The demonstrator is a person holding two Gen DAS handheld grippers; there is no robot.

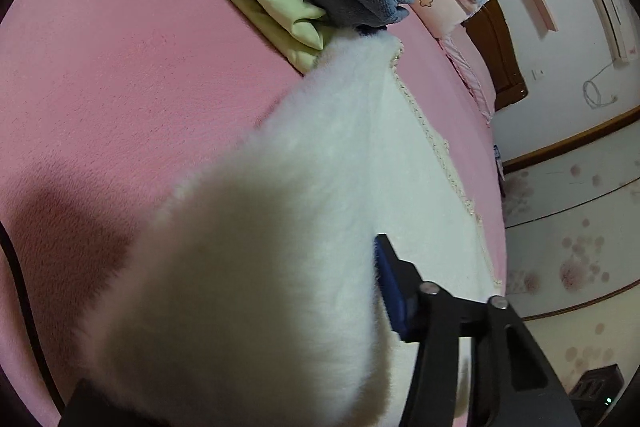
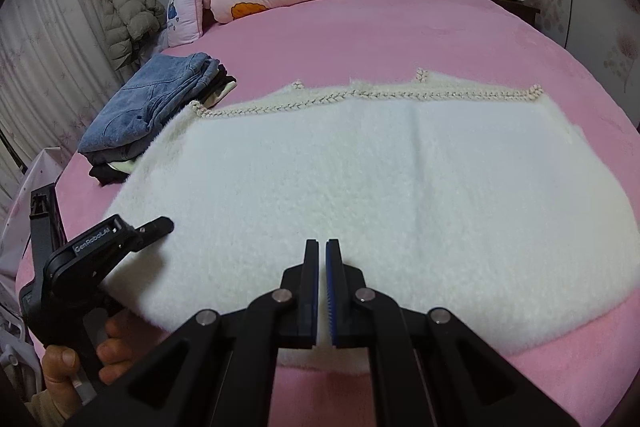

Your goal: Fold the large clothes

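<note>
light: dim, even indoor | edges: fisheye-warped, dark vignette | near fabric blurred

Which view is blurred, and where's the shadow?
Left wrist: near fold of the white fleece garment is out of focus, with a dark shadow on the pink bedsheet beside it. Right wrist: sharp and evenly lit, fisheye bending the bed edges.

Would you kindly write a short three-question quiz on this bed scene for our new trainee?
1. True or false: the right gripper stands wide open.
2. What tops the clothes pile beside the white fluffy garment: A jeans, B towel, C pillow?
3. Fill in: the left gripper grips the garment's ___ edge, seen from the right wrist.

Key: 1 false; 2 A; 3 left.
</note>
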